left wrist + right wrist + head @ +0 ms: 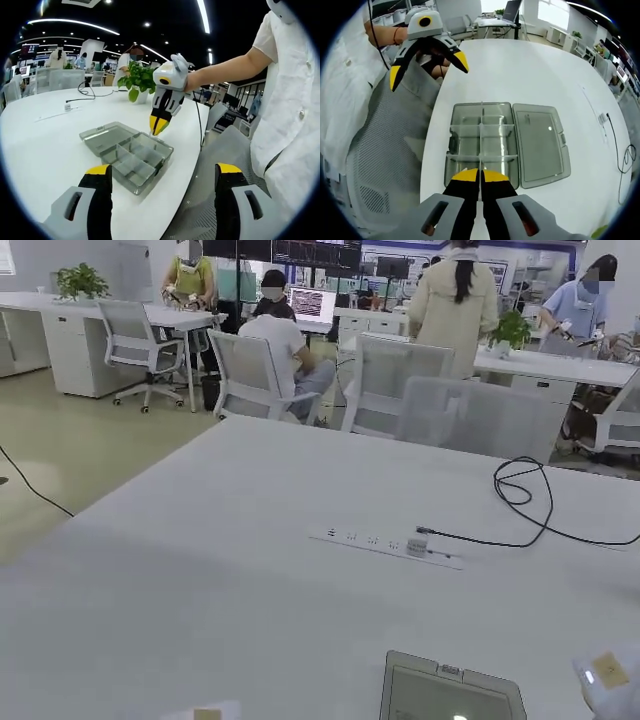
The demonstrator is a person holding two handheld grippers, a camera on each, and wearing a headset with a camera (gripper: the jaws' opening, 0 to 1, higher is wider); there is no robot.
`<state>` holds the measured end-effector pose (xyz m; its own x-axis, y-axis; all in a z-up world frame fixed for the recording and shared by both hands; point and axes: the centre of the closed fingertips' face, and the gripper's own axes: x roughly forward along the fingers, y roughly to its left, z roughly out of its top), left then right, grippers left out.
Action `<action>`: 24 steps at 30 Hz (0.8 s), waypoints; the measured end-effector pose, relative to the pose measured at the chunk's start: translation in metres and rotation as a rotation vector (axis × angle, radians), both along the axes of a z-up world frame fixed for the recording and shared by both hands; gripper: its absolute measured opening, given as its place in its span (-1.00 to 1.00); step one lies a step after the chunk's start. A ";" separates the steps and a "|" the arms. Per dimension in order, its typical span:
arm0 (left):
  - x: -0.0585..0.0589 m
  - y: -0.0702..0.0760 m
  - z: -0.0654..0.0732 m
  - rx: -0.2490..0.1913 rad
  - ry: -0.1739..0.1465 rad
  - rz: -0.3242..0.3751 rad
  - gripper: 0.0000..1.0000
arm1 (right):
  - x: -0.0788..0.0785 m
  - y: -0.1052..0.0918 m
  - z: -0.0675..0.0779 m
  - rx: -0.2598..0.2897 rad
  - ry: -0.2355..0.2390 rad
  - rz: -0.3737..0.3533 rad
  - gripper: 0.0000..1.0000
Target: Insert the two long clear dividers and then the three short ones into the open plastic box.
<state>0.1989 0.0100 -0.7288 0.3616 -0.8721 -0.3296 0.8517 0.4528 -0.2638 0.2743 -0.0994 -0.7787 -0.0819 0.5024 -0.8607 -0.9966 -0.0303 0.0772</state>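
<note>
Your right gripper (480, 175) has its fingers (467, 176) pressed together, tips down at the near rim of the open plastic box (448, 160), on its middle line. You cannot tell whether a clear piece is nipped between them. Your left gripper (163, 169) has its fingers (100, 172) spread wide, holding nothing, and hangs above the worktop (530, 70) edge, apart from the box. Clear dividers (481, 131) stand inside the box and split it into compartments, and its lid (540, 142) lies open flat alongside. The box sits close to the worktop edge on your side, with a mesh chair (385, 150) just below. The white surface beyond runs bare to a power strip (385, 543) and a black cable (520, 490). A potted plant (137, 80) stands farther along, and people (455, 300) are at desks behind.
</note>
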 end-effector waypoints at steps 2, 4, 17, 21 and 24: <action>0.000 0.000 0.001 -0.004 0.001 0.002 0.71 | 0.000 0.000 0.000 0.005 -0.001 -0.003 -0.94; -0.001 0.000 0.000 -0.003 0.003 0.002 0.71 | 0.000 0.000 0.000 0.014 -0.007 -0.002 -0.94; -0.002 0.001 0.000 0.002 0.003 0.004 0.71 | -0.001 0.002 -0.014 0.040 -0.042 0.000 -0.94; -0.003 0.001 0.000 0.006 0.003 0.002 0.73 | -0.002 0.002 -0.021 0.031 -0.053 0.011 -0.94; -0.003 0.001 0.000 0.009 0.000 0.000 0.76 | -0.001 0.003 -0.026 0.022 -0.058 0.019 -0.94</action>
